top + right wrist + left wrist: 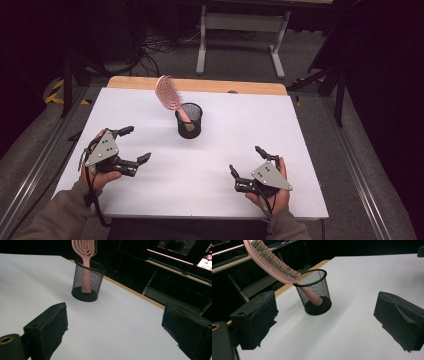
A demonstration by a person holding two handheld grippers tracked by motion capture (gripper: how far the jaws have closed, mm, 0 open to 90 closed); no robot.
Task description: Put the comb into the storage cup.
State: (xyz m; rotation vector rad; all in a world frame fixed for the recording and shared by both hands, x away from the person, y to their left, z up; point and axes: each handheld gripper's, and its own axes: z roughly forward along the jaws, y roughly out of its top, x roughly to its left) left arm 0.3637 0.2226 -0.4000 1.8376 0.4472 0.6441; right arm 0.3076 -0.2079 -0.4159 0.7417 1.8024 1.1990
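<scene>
Brush (pixel 169 95) standing in cup (pixel 189 121); left gripper (pixel 134 146) and right gripper (pixel 246 161) apart, empty, resting on desk (pixel 310 165). Probably between steps; next, reach for cup.

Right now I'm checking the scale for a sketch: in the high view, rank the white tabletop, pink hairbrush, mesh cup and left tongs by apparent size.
1. White tabletop, by far.
2. Left tongs and pink hairbrush: similar; the tongs sit nearer the camera, so unranked.
3. Mesh cup, slightly smaller.
</scene>
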